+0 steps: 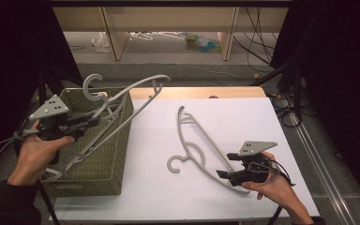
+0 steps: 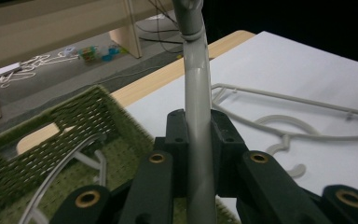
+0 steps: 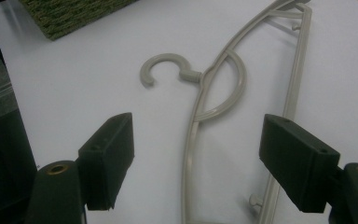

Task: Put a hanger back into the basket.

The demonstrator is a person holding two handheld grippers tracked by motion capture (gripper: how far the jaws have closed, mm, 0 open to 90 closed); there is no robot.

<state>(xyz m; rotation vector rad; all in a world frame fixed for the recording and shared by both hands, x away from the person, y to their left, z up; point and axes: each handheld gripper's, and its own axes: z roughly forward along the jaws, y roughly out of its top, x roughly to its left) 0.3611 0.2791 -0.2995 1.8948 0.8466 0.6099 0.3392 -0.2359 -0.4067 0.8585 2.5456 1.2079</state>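
While the right gripper [image 1: 226, 165] sits low in the lower right of the high view, its jaws spread wide on either side of the flat hanger [image 1: 194, 145] on the white table [image 1: 159, 187], probably lining up a grab, the left gripper [image 1: 93, 121] at left centre is clenched on the raised hanger [image 1: 136, 89]. That one tilts over the green basket [image 1: 117, 154], likely so it clears the rim. Farther back, a wooden shelf [image 1: 168, 18] crosses the top.

Top centre: wooden shelf unit [image 1: 114, 40] on pale legs. Floor beneath it: white tangle [image 1: 153, 35], clear plastic bag [image 1: 101, 43], small colourful items [image 1: 202, 43]. Upper right: black cables [image 1: 257, 44] trailing. Black drapes [image 1: 9, 42] on both sides.
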